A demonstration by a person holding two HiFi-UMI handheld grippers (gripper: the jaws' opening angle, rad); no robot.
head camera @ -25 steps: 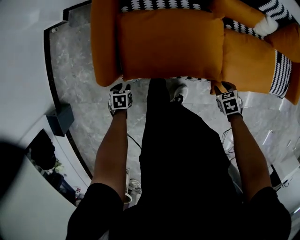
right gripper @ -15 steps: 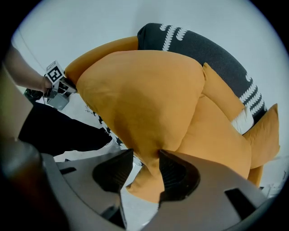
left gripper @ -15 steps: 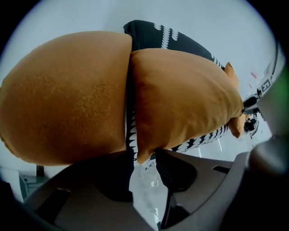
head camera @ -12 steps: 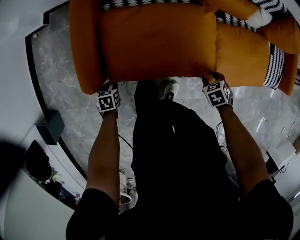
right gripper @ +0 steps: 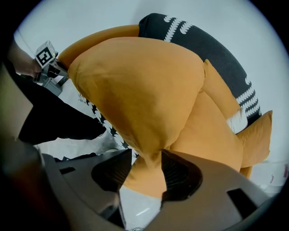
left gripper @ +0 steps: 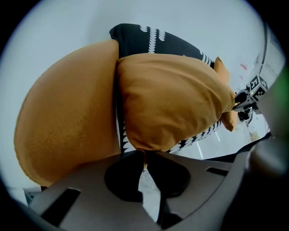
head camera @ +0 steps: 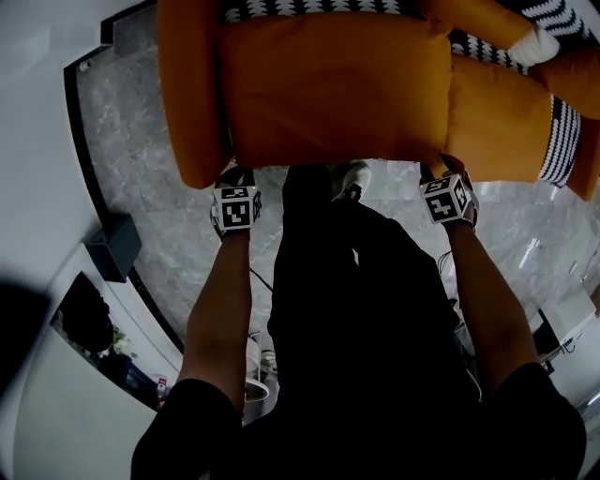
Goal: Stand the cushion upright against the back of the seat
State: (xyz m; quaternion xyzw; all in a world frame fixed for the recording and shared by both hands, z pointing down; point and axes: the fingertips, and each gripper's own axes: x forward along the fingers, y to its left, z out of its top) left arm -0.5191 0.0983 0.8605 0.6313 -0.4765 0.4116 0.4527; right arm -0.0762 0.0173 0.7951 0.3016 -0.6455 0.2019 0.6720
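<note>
A big orange cushion (head camera: 337,89) lies on the seat of an orange sofa, with its near edge toward me. My left gripper (head camera: 232,174) is at its near left corner; its jaws have just been closing. In the left gripper view the cushion (left gripper: 171,99) tapers to a thin tip of fabric pinched in my left gripper (left gripper: 143,155). My right gripper (head camera: 441,171) is at the near right corner; its jaws have just been opening. In the right gripper view they stand wide, with the cushion's (right gripper: 140,90) corner in the gap of my right gripper (right gripper: 146,158).
The sofa's left armrest (head camera: 187,94) bulges beside the cushion, and a black-and-white patterned cover (head camera: 319,7) shows behind it. A second orange cushion (head camera: 497,112) lies to the right. The person's dark legs and a shoe (head camera: 352,178) stand on grey marble floor. A dark box (head camera: 112,246) sits left.
Both grippers have closed in on the cushion's near corners and now sit right against its edge. The cushion itself has not visibly moved on the seat.
</note>
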